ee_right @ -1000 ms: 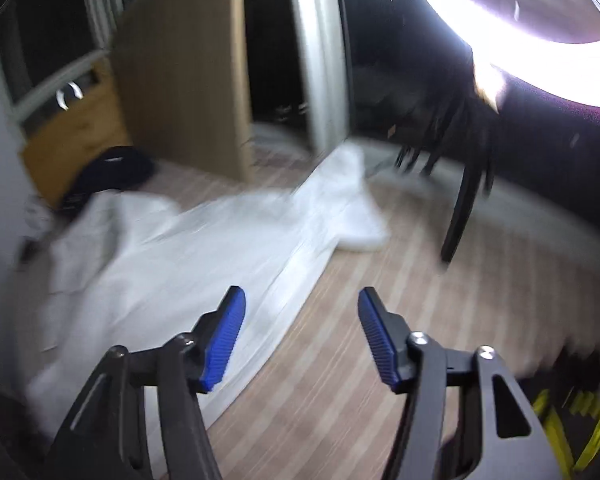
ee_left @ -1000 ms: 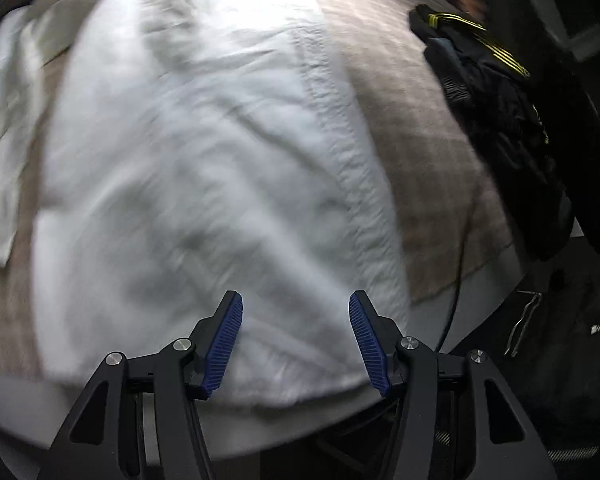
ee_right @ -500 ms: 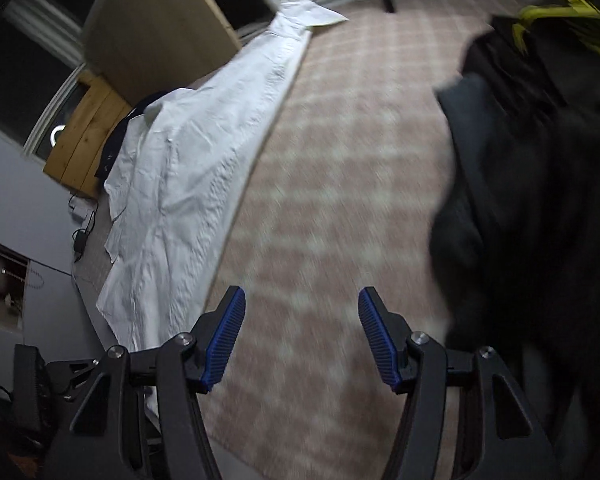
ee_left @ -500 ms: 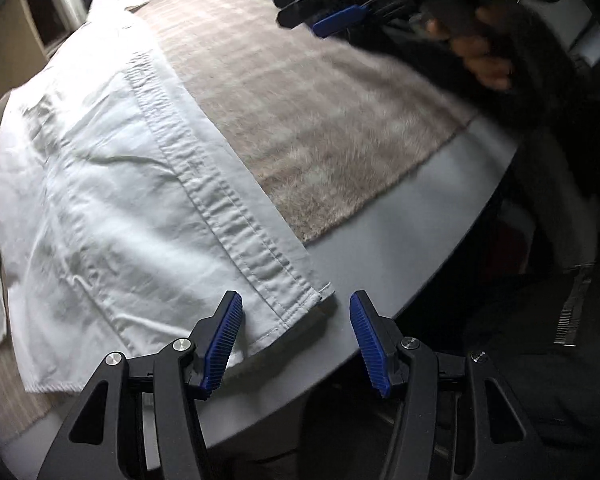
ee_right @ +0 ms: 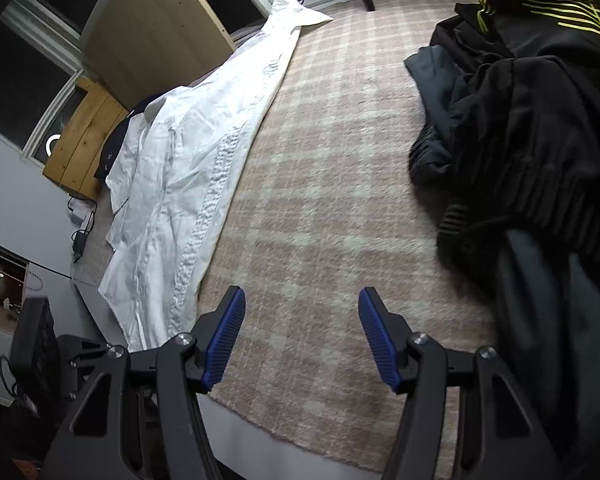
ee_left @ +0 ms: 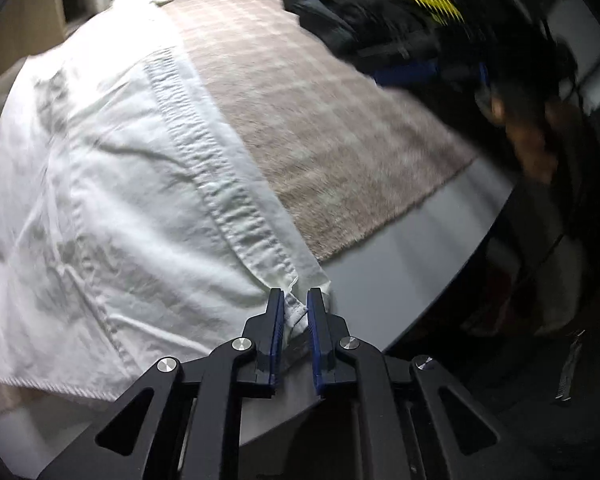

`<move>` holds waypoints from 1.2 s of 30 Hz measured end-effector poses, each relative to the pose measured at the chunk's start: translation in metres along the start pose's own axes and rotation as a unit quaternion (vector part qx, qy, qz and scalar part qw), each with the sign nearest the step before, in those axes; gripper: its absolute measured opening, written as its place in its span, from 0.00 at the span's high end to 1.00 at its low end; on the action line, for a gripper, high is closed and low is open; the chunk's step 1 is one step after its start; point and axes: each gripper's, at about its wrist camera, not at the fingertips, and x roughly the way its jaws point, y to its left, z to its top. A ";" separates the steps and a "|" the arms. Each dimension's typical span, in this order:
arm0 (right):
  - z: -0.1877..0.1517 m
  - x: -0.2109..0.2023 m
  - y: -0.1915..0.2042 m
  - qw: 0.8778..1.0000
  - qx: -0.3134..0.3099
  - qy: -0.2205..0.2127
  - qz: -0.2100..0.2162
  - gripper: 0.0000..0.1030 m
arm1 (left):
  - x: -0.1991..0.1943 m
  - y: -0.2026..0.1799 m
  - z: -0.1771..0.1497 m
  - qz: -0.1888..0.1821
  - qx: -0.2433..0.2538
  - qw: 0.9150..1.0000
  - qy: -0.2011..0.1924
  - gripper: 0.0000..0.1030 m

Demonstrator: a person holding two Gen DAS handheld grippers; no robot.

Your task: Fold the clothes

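Here the white shirt (ee_left: 112,184) lay spread flat along one side of the pink checked blanket (ee_left: 320,128), its stitched button placket running down the edge nearest the blanket's bare middle. The shirt's near corner reached past the blanket's edge onto the grey tabletop (ee_left: 400,276). The left gripper (ee_left: 292,311) had its blue-padded fingers drawn close together on that corner, with a fold of the placket's hem pinched between them. In the right wrist view the same shirt (ee_right: 192,168) stretched away along the blanket's (ee_right: 332,184) far-left side, its collar end lying at the far edge of the blanket.

The right gripper (ee_right: 302,336) hovered over the blanket's near edge with its fingers wide apart and nothing between them. A heap of black clothes (ee_right: 520,128), one piece marked with yellow stripes, sat on the blanket's right side, well apart from the shirt. In the left wrist view that heap (ee_left: 380,20) appeared blurred at the blanket's far corner, and a hand (ee_left: 532,140), also blurred, showed beside it. A wooden cabinet (ee_right: 84,144) stood beyond the shirt.
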 end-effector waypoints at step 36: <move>-0.035 0.087 0.116 0.988 -0.100 0.105 0.053 0.95 | -0.069 0.170 -0.062 0.047 -0.242 0.969 -0.018 0.87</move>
